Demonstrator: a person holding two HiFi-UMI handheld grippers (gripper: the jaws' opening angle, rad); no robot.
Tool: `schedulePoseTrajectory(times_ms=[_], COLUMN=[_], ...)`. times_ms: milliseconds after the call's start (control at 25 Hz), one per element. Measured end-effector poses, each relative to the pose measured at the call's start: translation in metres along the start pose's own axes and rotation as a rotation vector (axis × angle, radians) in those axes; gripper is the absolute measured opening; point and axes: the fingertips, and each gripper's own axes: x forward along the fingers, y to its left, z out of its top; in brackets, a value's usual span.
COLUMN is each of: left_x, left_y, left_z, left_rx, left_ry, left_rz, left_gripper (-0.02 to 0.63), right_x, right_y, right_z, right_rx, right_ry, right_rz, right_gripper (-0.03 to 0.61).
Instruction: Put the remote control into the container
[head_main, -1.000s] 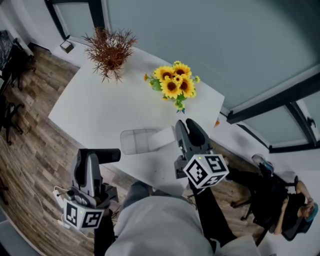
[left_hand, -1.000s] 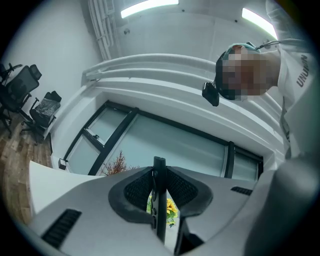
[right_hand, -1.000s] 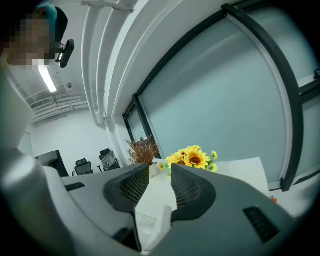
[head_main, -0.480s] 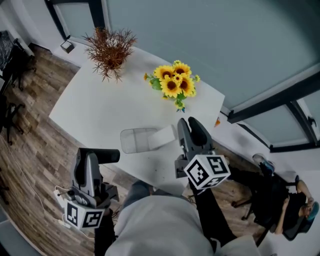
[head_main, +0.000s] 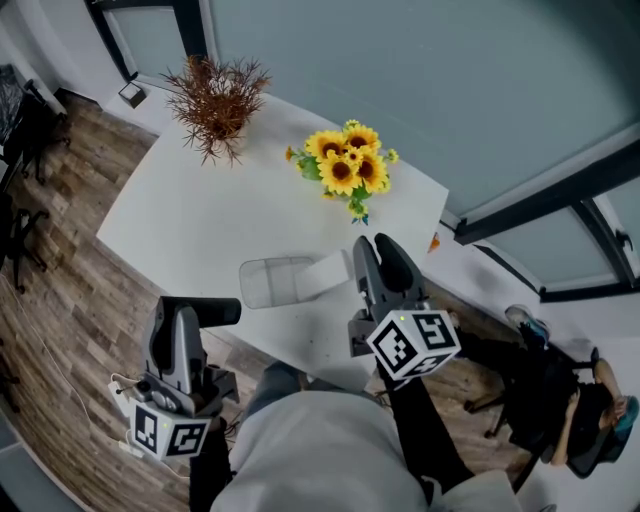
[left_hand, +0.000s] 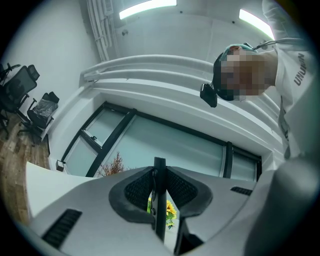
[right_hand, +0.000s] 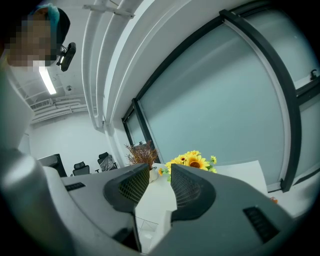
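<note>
Little has shifted over the last second. Left tongs stay clenched on the slim black bar-shaped remote control. Their own view shows only its thin edge. The head view shows its whole length jutting sideways, near the white surface's edge and apart from the clear rectangular plastic container. Right tongs hang released near that container, with yellow sunflowers beyond.

Open table lies between the left tool, clamped on the remote control, and the container. Right tool, jaws apart, stands just beside the container's right end. Sunflowers and dried plant stand well apart on the far side.
</note>
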Motion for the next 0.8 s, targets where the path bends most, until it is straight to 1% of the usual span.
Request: schedulePoseTrajectory(times_ms=[360,560,800], left_x=[0.004,0.01,0.02], left_y=[0.0,0.002,0.006], left_z=[0.002,-0.007,-0.019], left_rx=[-0.062,-0.063,-0.058], left_ry=[-0.036,-0.013,0.016], left_rz=[-0.039,-0.046,-0.059], left_gripper=[0.086,0.086,0.086], right_x=[0.001,0.0,-0.002], right_y=[0.003,0.005,0.011], right_z=[0.0,-0.001,-0.002], right_rx=[0.001,0.0,-0.007], right_ry=[0.0,0.002,-0.003], right_rz=[0.005,0.006,0.027], right_gripper=[0.117,0.117,0.114])
